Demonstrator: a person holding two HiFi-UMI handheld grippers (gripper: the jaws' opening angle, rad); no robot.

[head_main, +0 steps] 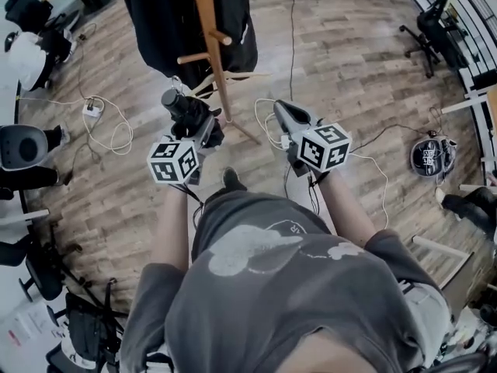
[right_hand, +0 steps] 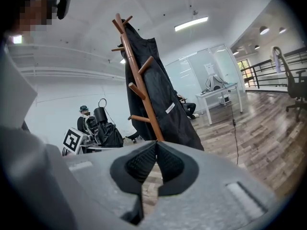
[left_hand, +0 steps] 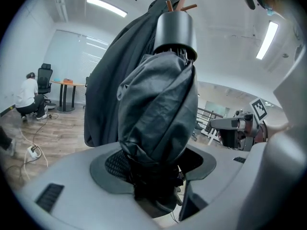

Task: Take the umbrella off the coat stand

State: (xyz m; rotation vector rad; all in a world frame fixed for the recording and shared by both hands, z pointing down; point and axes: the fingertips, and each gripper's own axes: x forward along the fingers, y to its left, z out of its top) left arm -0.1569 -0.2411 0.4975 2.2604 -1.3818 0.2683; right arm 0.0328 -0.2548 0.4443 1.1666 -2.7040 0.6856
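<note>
A folded black umbrella (left_hand: 158,114) with a grey cylindrical end cap (left_hand: 175,32) stands up between the jaws of my left gripper (left_hand: 153,171), which is shut on its lower part. In the head view the umbrella (head_main: 178,106) sits in the left gripper (head_main: 194,130), just left of the wooden coat stand (head_main: 208,29) and apart from its pegs. A black coat (head_main: 167,14) hangs on the stand. My right gripper (right_hand: 156,145) is shut with nothing in it, facing the coat stand (right_hand: 139,85); it also shows the umbrella (right_hand: 103,126) off to the left.
White cables and a power strip (head_main: 93,109) lie on the wood floor left of the stand. Office chairs (head_main: 423,33) stand at the edges. A person (left_hand: 29,97) crouches by a desk in the distance. A round dark object (head_main: 431,155) lies at the right.
</note>
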